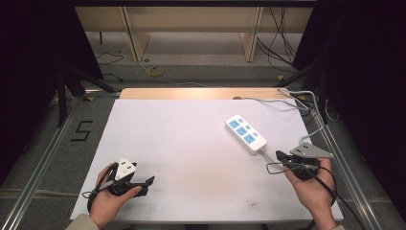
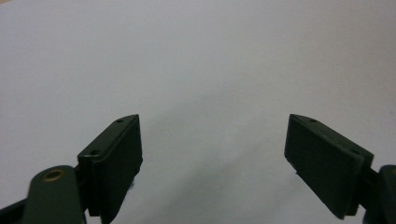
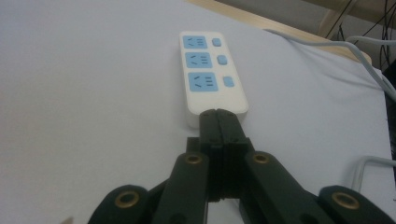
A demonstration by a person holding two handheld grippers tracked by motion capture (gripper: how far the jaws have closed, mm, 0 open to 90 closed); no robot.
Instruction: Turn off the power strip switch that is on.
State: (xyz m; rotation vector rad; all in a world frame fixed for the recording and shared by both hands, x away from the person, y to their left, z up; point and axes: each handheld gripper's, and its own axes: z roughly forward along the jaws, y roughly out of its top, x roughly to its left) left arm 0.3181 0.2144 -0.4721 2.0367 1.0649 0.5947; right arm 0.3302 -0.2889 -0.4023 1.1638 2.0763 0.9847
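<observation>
Right hand-held gripper (image 3: 218, 114): jaws together, tips hiding the near end of the power strip (image 3: 211, 70) | left hand-held gripper (image 2: 212, 154): jaws apart over bare white bench (image 2: 196, 60) | room dark.

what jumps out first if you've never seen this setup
The white power strip with three blue sockets lies on the right half of the white table, its grey cord trailing off the far right edge. The right gripper points at the strip's near end with jaws closed, while the left gripper hangs open over bare tabletop.
</observation>
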